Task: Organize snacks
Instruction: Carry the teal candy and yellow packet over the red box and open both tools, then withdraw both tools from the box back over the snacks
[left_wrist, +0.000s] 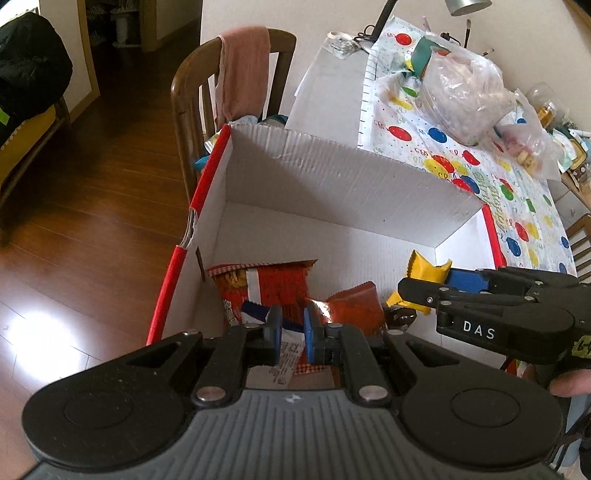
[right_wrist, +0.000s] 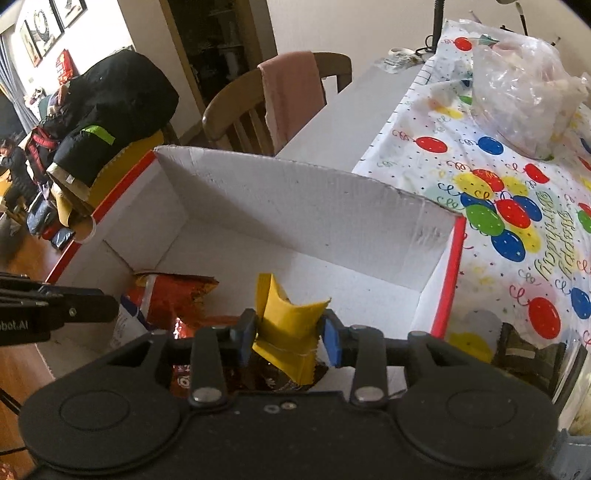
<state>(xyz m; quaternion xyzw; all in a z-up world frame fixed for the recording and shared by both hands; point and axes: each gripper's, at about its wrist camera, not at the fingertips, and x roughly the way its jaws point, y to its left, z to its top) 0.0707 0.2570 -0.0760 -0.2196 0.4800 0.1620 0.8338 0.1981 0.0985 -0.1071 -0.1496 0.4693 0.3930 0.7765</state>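
Both grippers point steeply down into the box (left_wrist: 332, 177), a white carton with red edges that fills the middle of each view. In the left wrist view the left gripper (left_wrist: 293, 332) sits at lower centre, its blue-padded fingers (left_wrist: 275, 328) drawn close together with a narrow gap between them; a white and blue wrapper (left_wrist: 255, 312) lies under the tips, and whether the pads pinch it is hard to tell from this angle. Behind it a red bag (left_wrist: 273, 280) leans against the box's left wall, with an orange packet (left_wrist: 356, 304) to its right. The right gripper (left_wrist: 424, 288) comes in from the right edge of that view, level across the frame, a fingertip of the person's hand (left_wrist: 570, 384) showing below its body. In the right wrist view the right gripper (right_wrist: 288, 332) is at lower centre, its fingers (right_wrist: 330, 338) standing apart on either side of a yellow packet (right_wrist: 291, 325); the left pad seems to touch the crumpled foil, while the right one looks just clear of it. The packet stands upright over the box floor, above a dark wrapper (right_wrist: 273, 380). Right of the box, a balloon-print cloth (right_wrist: 517, 221) covers the surface (left_wrist: 332, 85), carrying a clear bag (right_wrist: 524, 92). A chair (left_wrist: 192, 96) with a pink towel (left_wrist: 243, 70) stands beyond the box.
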